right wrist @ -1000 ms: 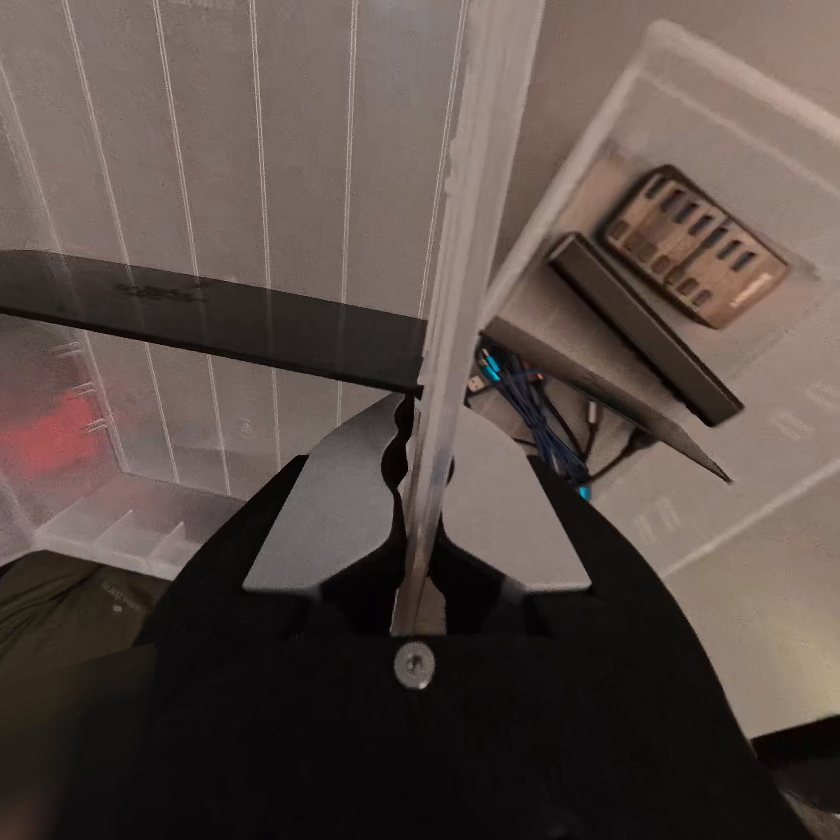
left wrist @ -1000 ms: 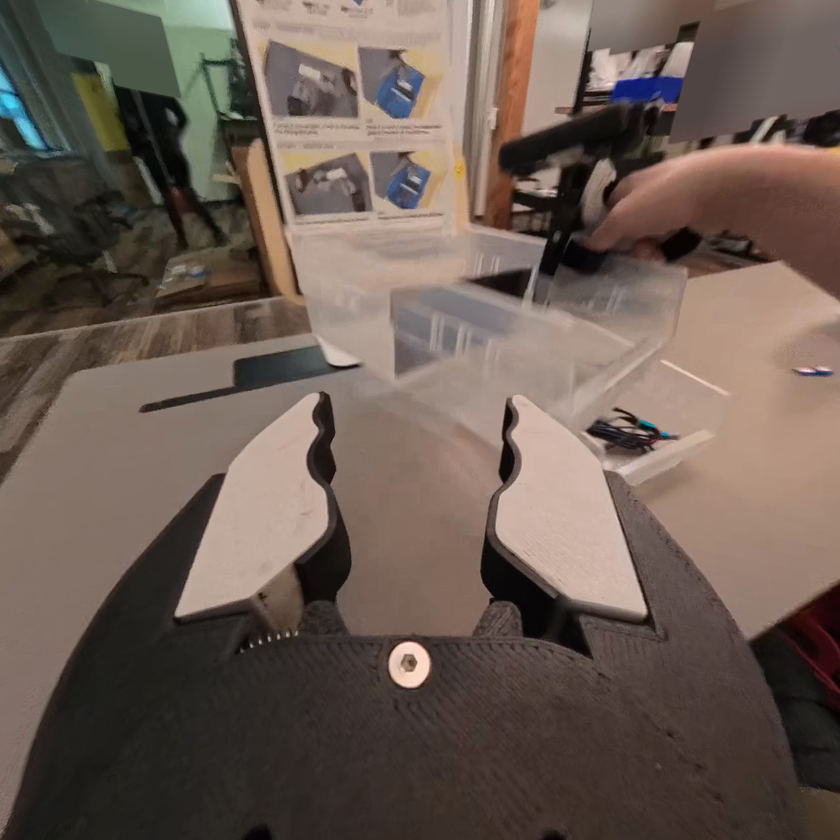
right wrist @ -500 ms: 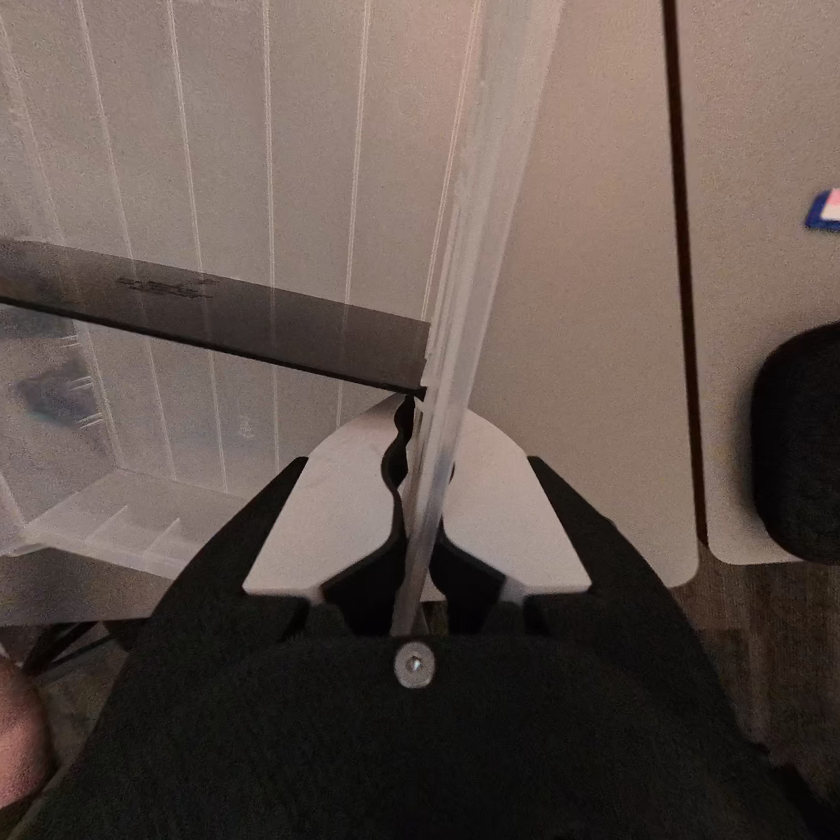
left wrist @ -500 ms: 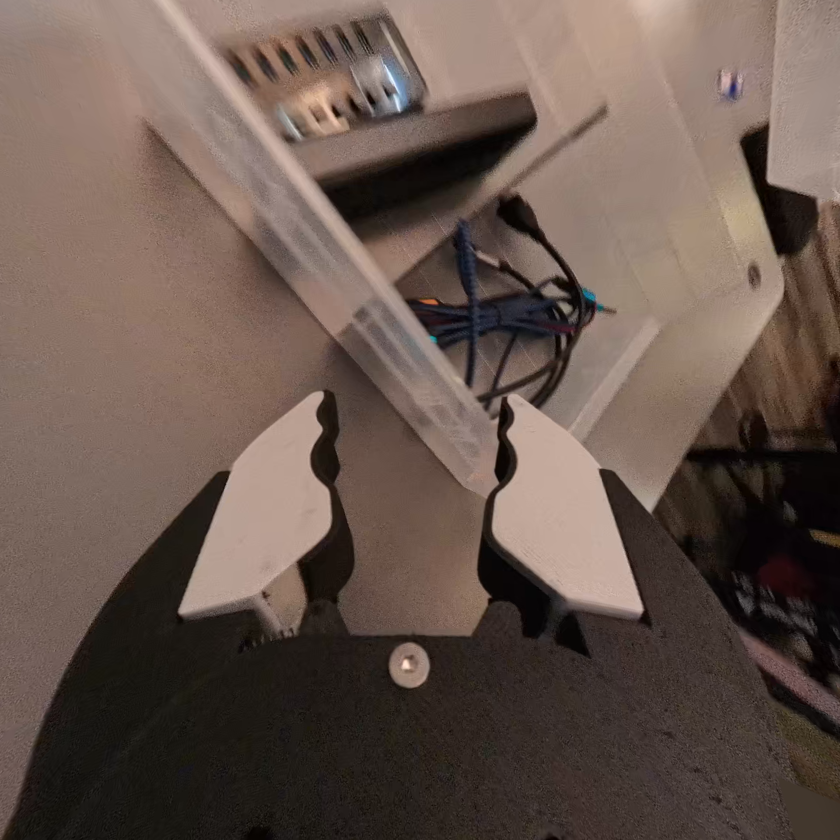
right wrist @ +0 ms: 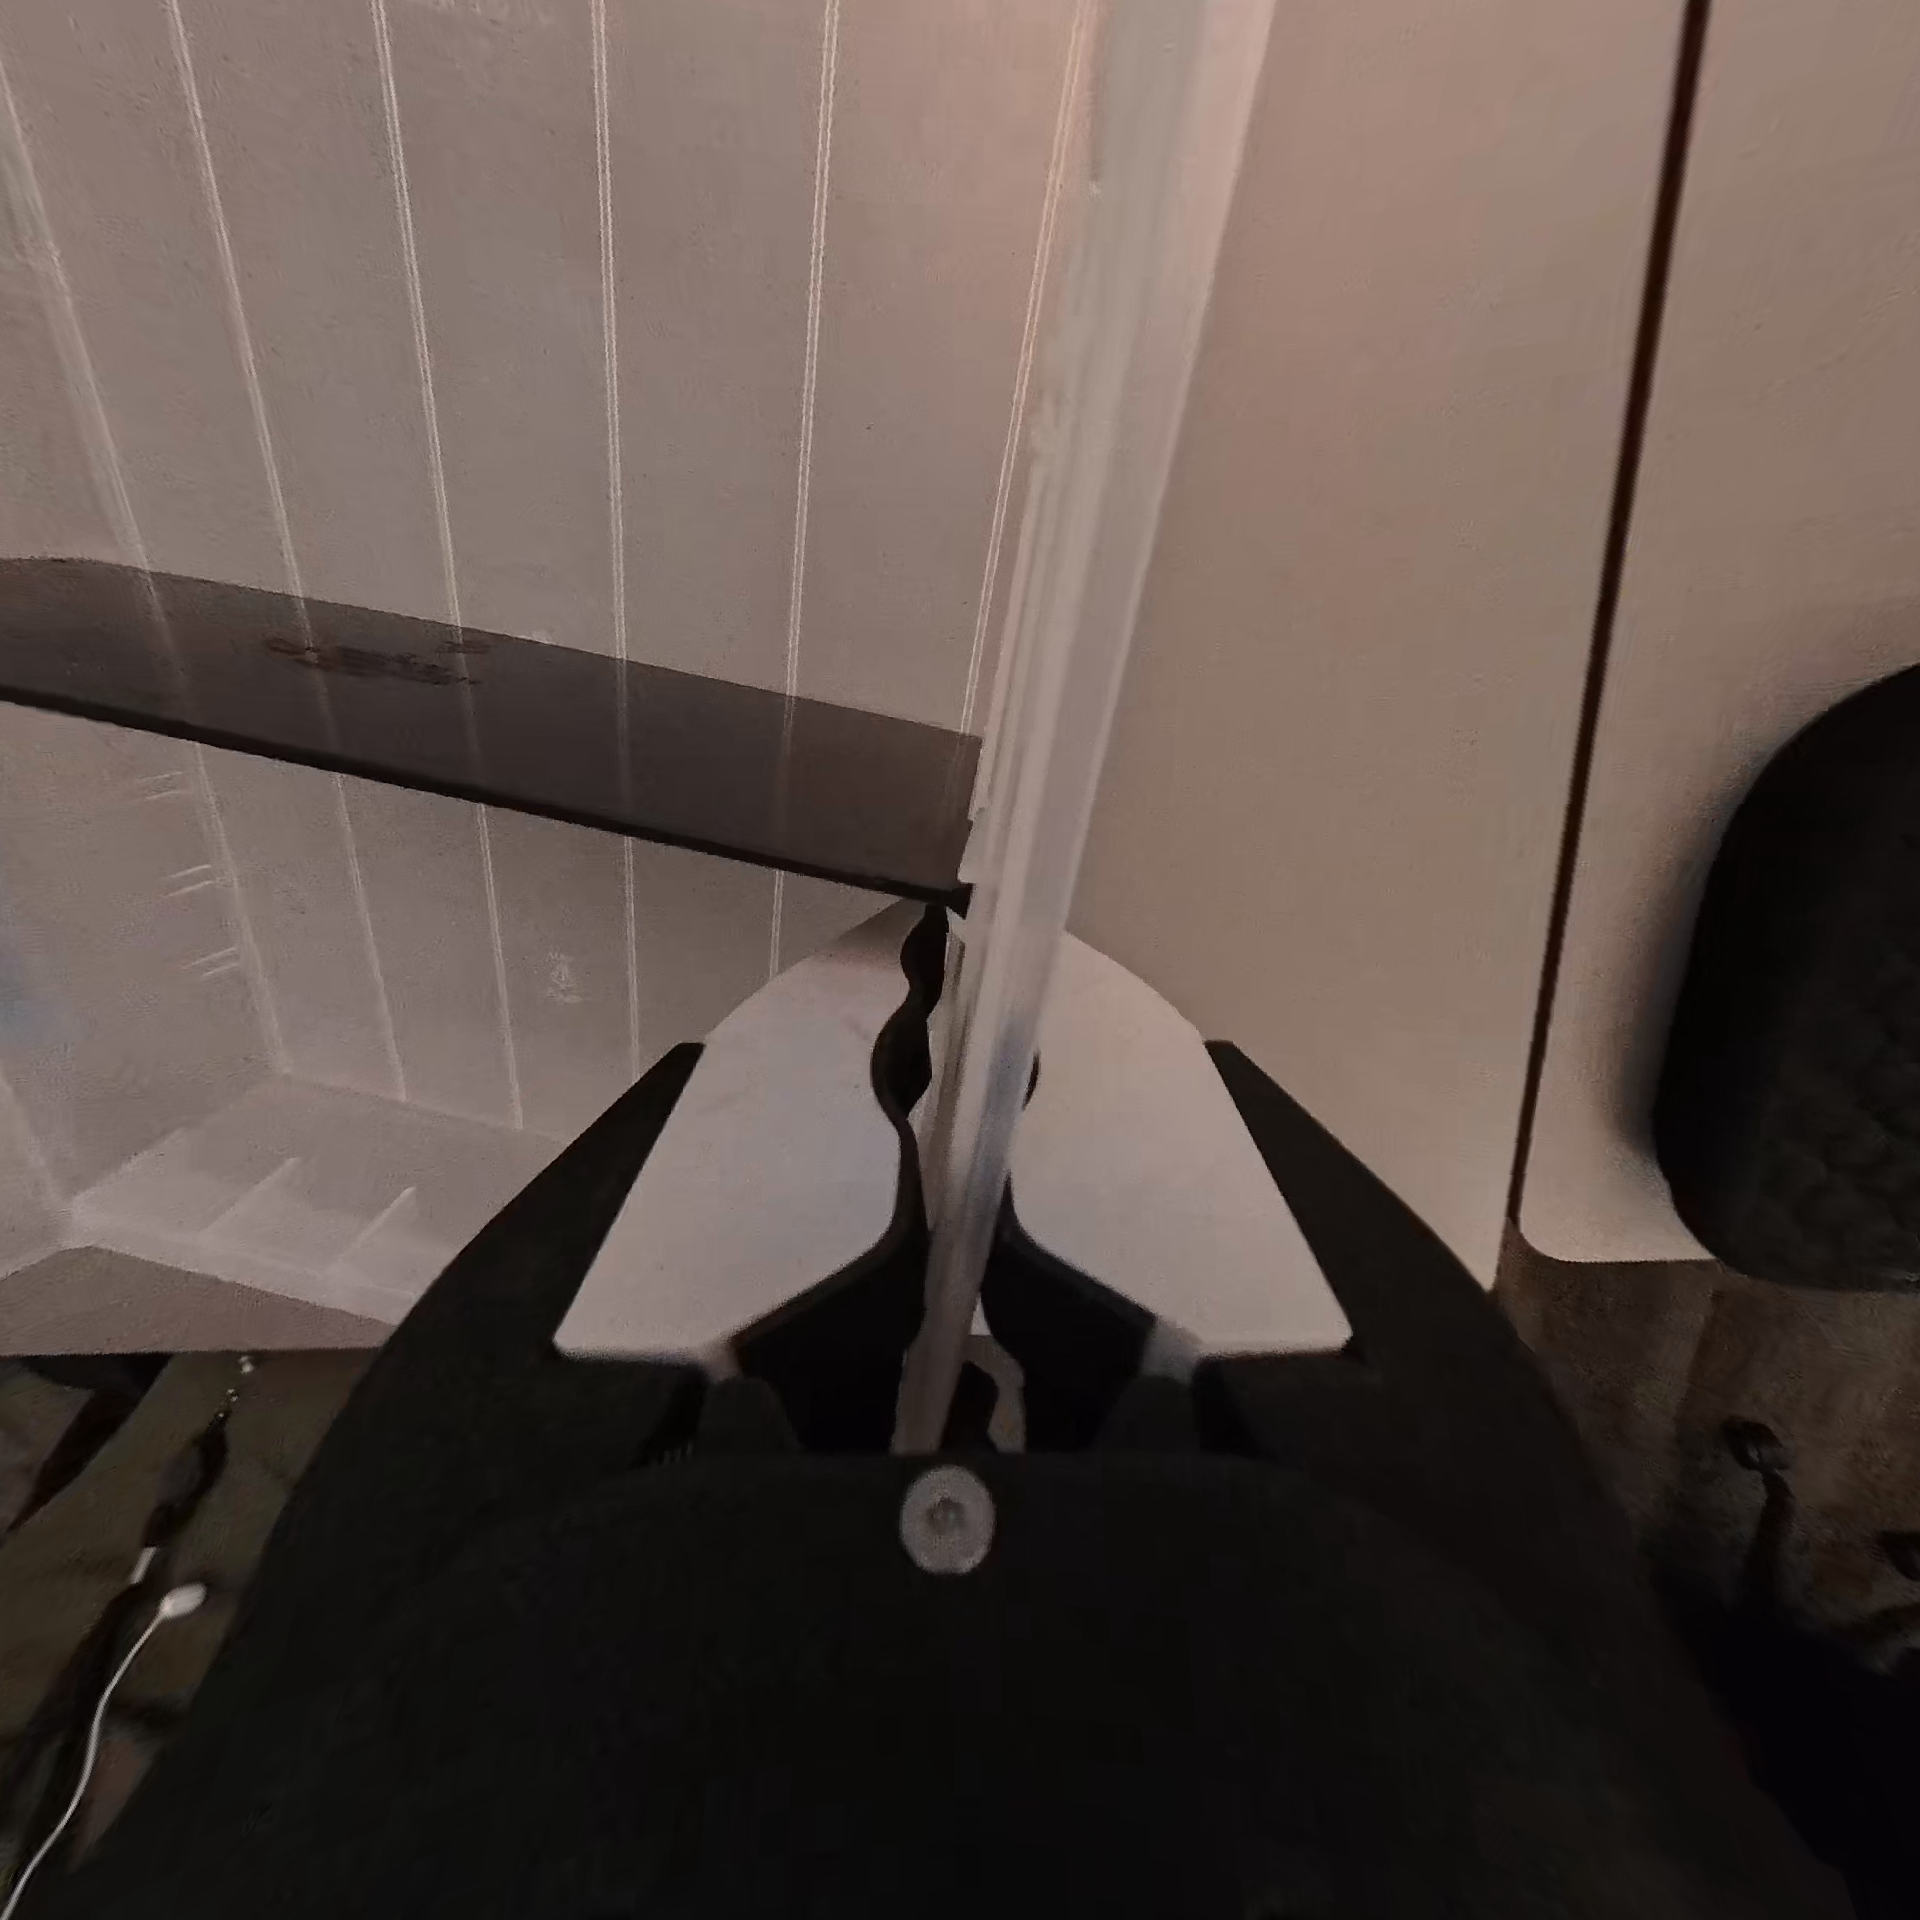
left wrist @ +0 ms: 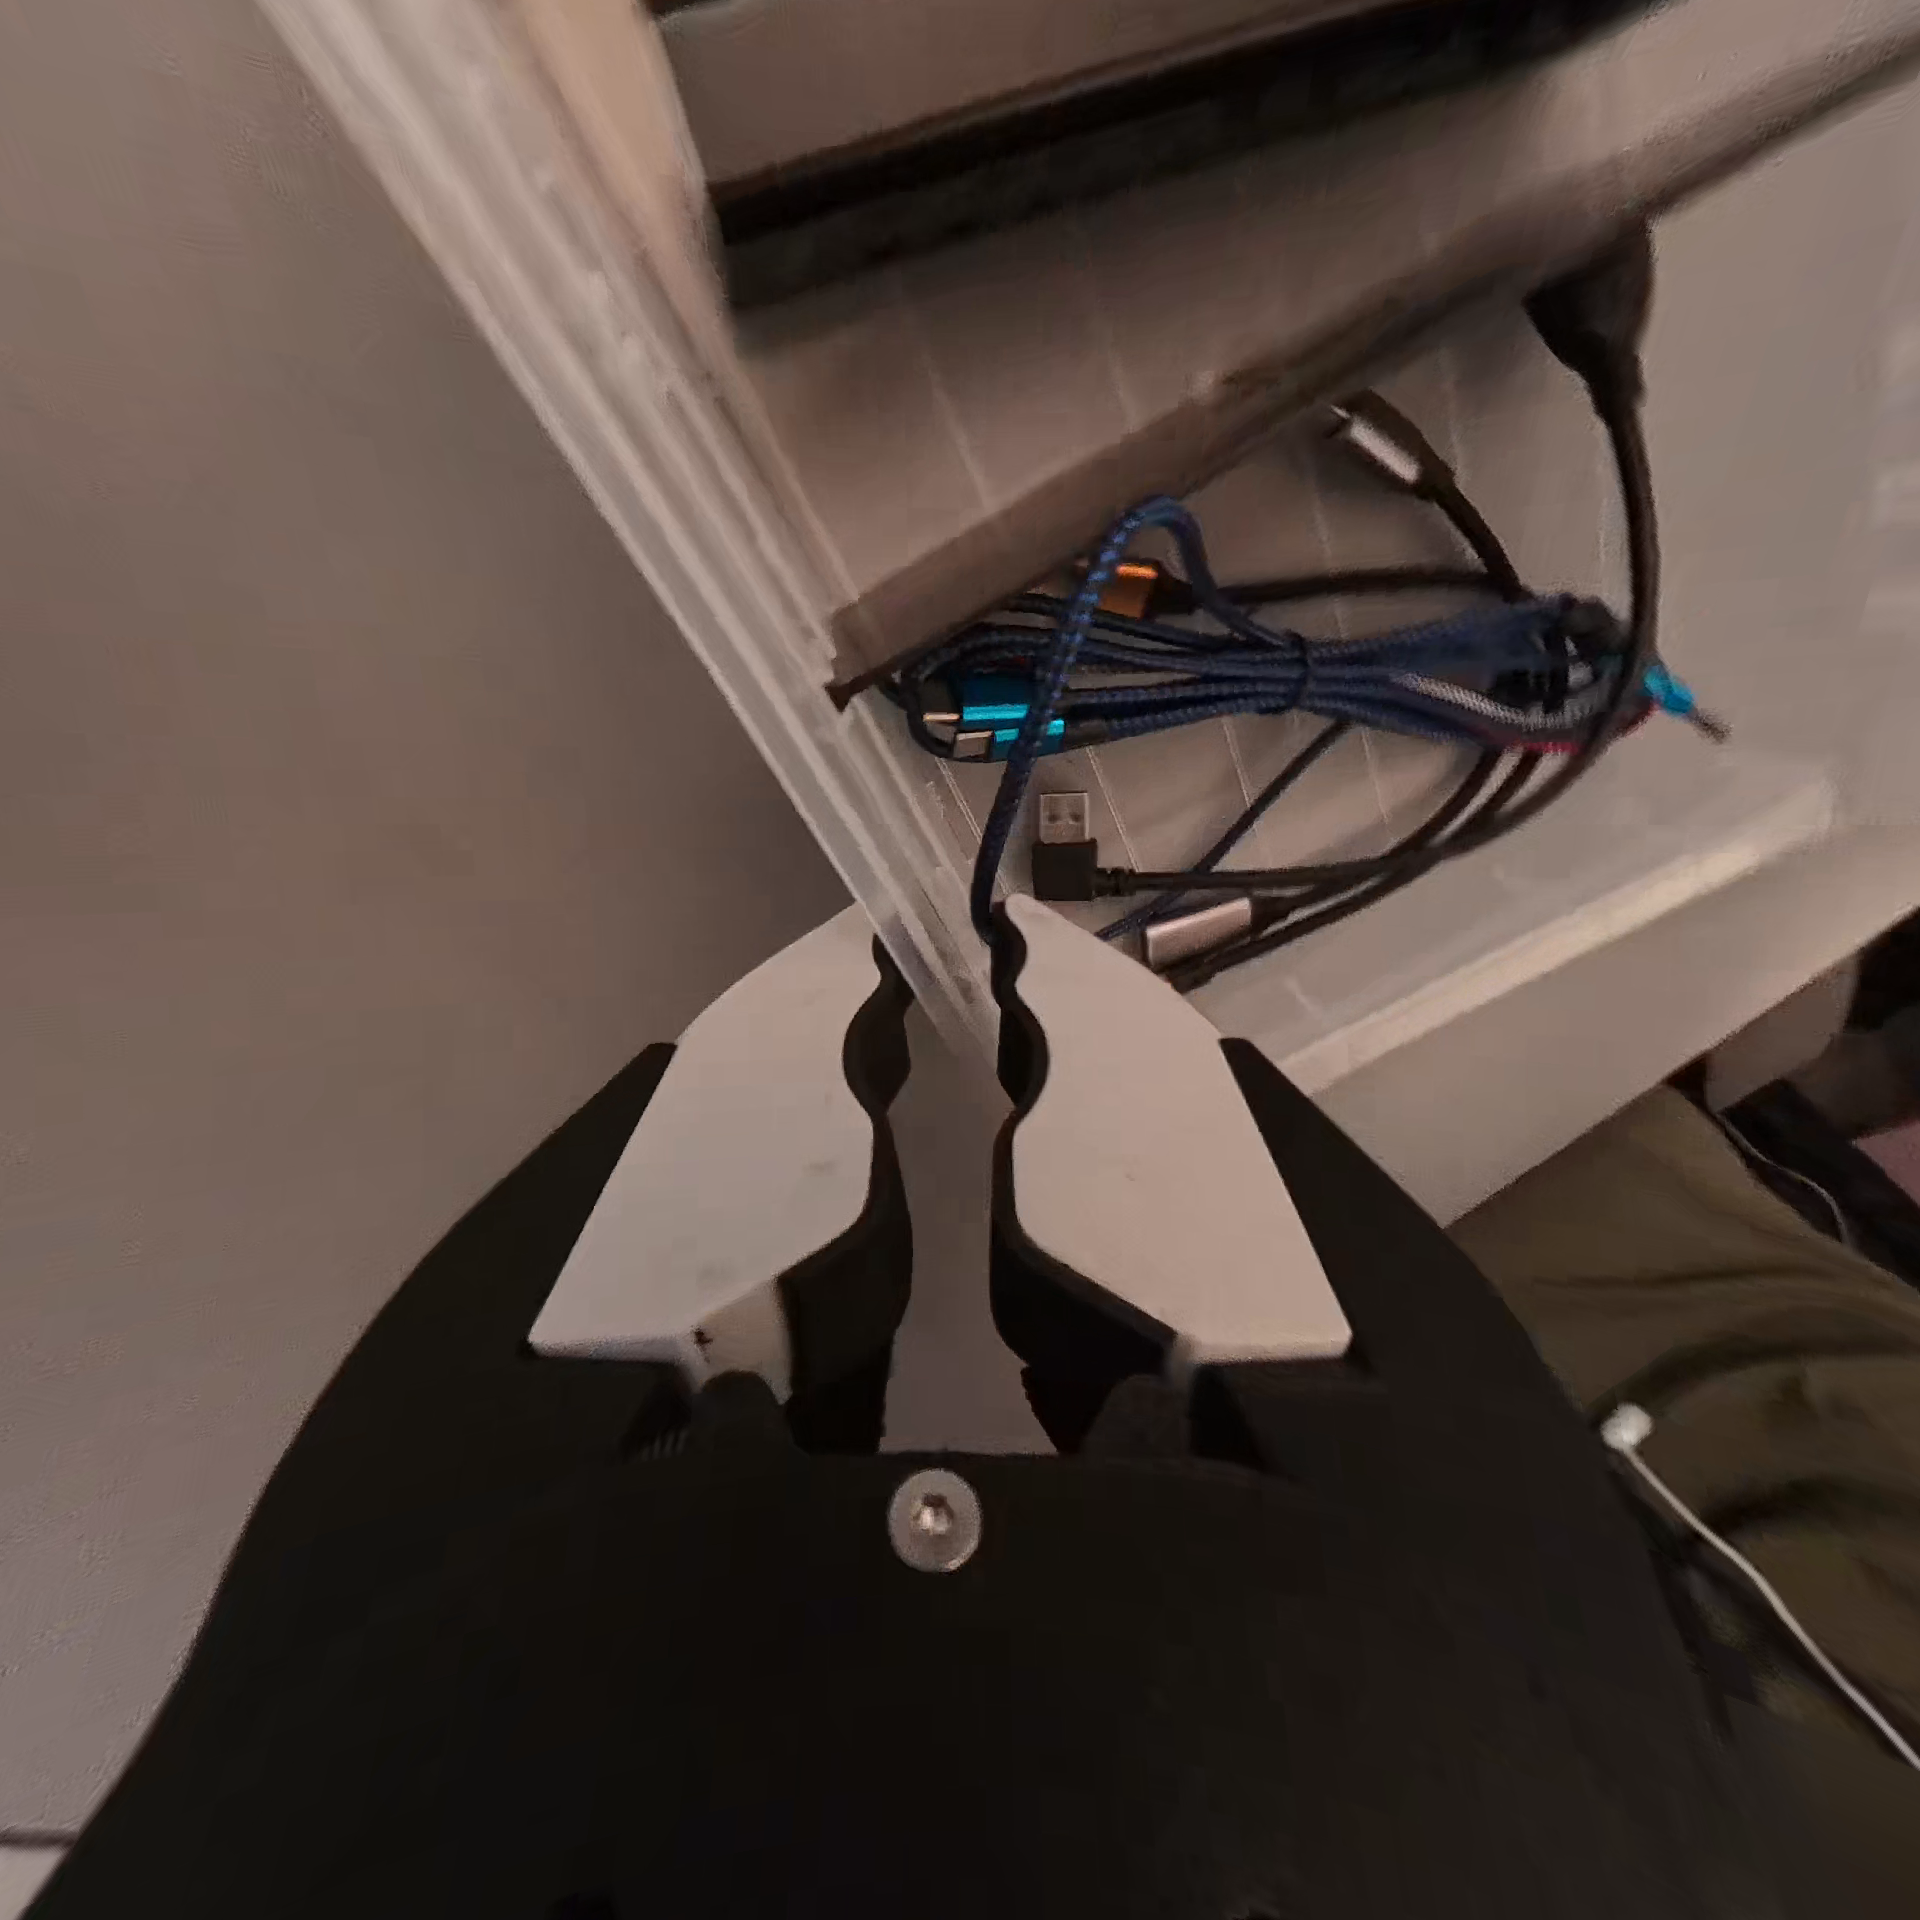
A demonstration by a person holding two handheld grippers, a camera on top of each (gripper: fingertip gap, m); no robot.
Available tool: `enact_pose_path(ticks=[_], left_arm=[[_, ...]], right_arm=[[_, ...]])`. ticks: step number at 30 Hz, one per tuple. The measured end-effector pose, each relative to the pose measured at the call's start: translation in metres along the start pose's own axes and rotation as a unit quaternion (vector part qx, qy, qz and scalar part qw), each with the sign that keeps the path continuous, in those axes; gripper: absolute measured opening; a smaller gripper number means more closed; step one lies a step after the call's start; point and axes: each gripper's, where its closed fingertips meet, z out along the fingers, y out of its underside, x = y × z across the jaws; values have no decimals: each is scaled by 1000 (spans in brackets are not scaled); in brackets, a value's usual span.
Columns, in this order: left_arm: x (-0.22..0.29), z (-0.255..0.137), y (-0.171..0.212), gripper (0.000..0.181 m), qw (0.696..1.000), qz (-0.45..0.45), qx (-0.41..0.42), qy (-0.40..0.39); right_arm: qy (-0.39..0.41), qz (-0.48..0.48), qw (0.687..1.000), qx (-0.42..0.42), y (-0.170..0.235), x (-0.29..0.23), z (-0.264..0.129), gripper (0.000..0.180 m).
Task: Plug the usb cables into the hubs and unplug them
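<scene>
In the left wrist view, a bundle of blue and black USB cables (left wrist: 1299, 675) lies in a clear plastic bin (left wrist: 1455, 914) beside a grey divider (left wrist: 1247, 364). A black USB plug (left wrist: 1065, 831) lies loose near the bin's corner. My left gripper (left wrist: 940, 925) is shut on the bin's near wall (left wrist: 623, 416) at that corner. A blurred dark bar (left wrist: 1039, 156) sits in the compartment beyond the divider. My right gripper (right wrist: 971, 935) is shut on the upright wall (right wrist: 1081, 520) of a second clear bin, which has a black divider (right wrist: 520, 717) inside.
Both bins are over a beige table (left wrist: 312, 727), which also shows in the right wrist view (right wrist: 1351, 623) with a seam. A dark rounded object (right wrist: 1818, 1039) sits at the right table edge. Olive fabric (left wrist: 1558, 1351) and a thin white cable (left wrist: 1714, 1538) lie below the table edge. The tips of one gripper are about 50 cm away from the tips of the other.
My left gripper swung down to the cable bin, moved closer, and its jaws closed from wide open onto the bin wall. My right gripper carried its bin away from the cable bin.
</scene>
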Motion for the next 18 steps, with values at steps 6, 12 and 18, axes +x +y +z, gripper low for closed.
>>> enact_pose_path(ticks=[6, 12, 18], left_arm=[[-109, -3, 53, 10, 994, -70, 1, -80], [-178, -19, 136, 8, 979, -194, 66, 1], [-243, -38, 236, 7, 940, -324, 107, -16]], right_arm=[[13, -76, 997, -22, -6, -39, 26, 5], [-8, -105, 994, -31, -19, -64, 50, 6], [-14, -70, 997, -35, -38, -33, 56, 5]])
